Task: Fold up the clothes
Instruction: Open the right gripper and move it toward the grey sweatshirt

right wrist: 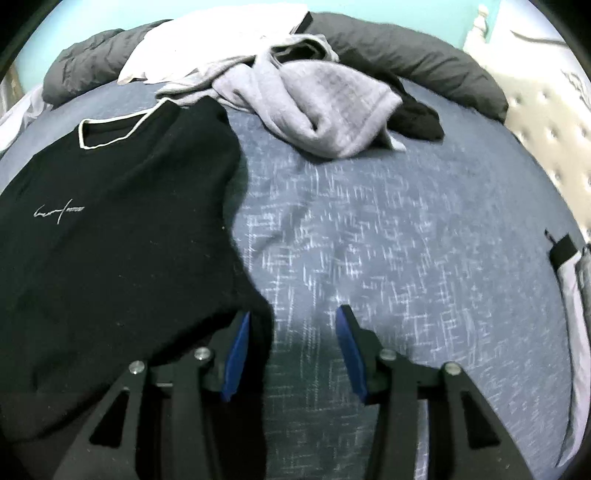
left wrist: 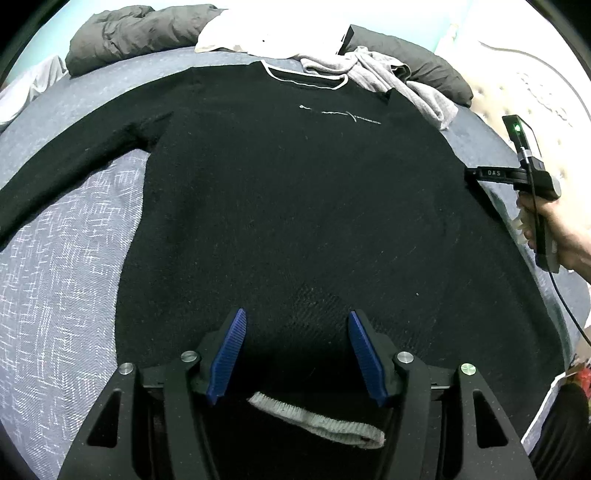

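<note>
A black sweater [left wrist: 295, 192] with a white-trimmed collar [left wrist: 306, 79] lies flat, front up, on the blue bedspread [left wrist: 55, 295]. Its left sleeve [left wrist: 74, 162] stretches out to the left. My left gripper [left wrist: 297, 315] hovers open over the hem end. A grey-white ribbed cuff [left wrist: 317, 421] lies between its finger bases, untouched by the pads. In the right wrist view my right gripper [right wrist: 293, 312] is open at the sweater's [right wrist: 110, 229] right edge. Black fabric runs beside and under its left finger [right wrist: 236, 354], and bedspread shows between the pads. A hand [left wrist: 565, 229] holds it.
A crumpled grey garment [right wrist: 325, 107] lies beyond the sweater's right shoulder. Dark grey bedding [right wrist: 424, 62] and a white pillow [left wrist: 273, 29] sit at the far side. A tufted headboard [right wrist: 546, 122] rises on the right. Bare bedspread [right wrist: 406, 240] lies right of the sweater.
</note>
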### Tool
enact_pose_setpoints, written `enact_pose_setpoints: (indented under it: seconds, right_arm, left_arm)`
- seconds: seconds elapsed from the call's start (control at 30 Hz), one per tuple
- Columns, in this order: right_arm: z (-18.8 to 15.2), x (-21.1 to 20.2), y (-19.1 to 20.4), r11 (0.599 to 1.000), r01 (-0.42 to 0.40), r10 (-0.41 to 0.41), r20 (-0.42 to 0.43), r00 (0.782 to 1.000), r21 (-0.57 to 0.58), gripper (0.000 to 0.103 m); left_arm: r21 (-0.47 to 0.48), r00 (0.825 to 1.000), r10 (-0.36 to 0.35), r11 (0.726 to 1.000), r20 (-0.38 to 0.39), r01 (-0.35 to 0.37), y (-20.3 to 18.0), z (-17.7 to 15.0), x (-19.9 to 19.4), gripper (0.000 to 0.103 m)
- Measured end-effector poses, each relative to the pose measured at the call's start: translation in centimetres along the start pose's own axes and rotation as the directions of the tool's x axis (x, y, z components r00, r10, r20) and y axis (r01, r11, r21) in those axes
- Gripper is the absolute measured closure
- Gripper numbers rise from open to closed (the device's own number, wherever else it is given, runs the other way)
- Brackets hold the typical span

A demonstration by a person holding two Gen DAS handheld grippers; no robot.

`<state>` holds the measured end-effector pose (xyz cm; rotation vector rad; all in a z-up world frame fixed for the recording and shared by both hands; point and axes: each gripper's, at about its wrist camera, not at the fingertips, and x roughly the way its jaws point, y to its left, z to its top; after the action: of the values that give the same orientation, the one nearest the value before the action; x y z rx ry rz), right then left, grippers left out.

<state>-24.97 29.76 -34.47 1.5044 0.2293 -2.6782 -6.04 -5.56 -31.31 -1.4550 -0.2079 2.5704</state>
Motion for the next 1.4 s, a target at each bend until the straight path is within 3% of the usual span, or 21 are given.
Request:
enact_pose_setpoints:
  seconds: [0.13, 0.23, 0.4, 0.57, 0.93, 1.2, 1.23, 1.3, 1.4]
  right_arm:
    - [-0.1, 0.1, -0.1, 1.0, -0.028, 0.028, -0.025, 0.999, -0.009, 0.057]
    - [-0.4, -0.3, -1.3, 0.993, -0.12, 0.121, -0.07, 0.99, 0.024, 0.055]
    - [0.3, -3.9, -4.4, 0.972, -0.201, 0.202, 0.005, 0.979, 0.117, 0.055]
    - [5.2, -5.1, -3.0, 0.953, -0.279, 0.273, 0.068, 0.96, 0.114, 0.048]
    - [15.7, -0.3, 3.3, 0.97, -0.239, 0.238, 0.021, 0.971, 0.053, 0.047]
    - [19.3, 4.7, 6.6, 0.99, -0.142, 0.142, -0.09, 0.986, 0.009, 0.048]
    - [19.4, 5.4, 6.8, 0.991, -0.134, 0.134, -0.108, 0.985, 0.003, 0.049]
    - [19.4, 6.3, 6.9, 0.995, -0.102, 0.099, -0.123, 0.987, -0.01, 0.076]
    - [19.3, 7.4, 6.4, 0.997, -0.082, 0.083, -0.128, 0.988, 0.012, 0.086]
  left_arm:
    - [-0.032, 1.0, -0.024, 0.999, -0.008, 0.023, 0.4, 0.4, -0.3, 0.041]
    - [-0.064, 0.998, -0.067, 0.996, 0.009, 0.067, 0.7, 1.3, -1.1, 0.04]
    - [-0.094, 0.996, -0.055, 0.994, 0.068, 0.062, 1.5, 3.1, -2.4, 0.038]
    - [-0.113, 0.996, -0.026, 0.993, 0.089, 0.036, 2.6, 4.3, -2.4, 0.037]
    - [-0.119, 0.995, -0.017, 0.993, 0.099, 0.029, 3.0, 5.4, -1.0, 0.037]
    - [-0.106, 0.997, -0.033, 0.994, 0.074, 0.041, 2.7, 5.2, 0.5, 0.037]
    - [-0.106, 0.997, -0.033, 0.994, 0.069, 0.04, 2.7, 5.1, 0.7, 0.037]
    - [-0.109, 0.997, -0.037, 0.993, 0.068, 0.044, 2.8, 5.0, 0.8, 0.037]
    - [-0.113, 0.997, -0.034, 0.993, 0.066, 0.041, 3.1, 4.8, 1.0, 0.037]
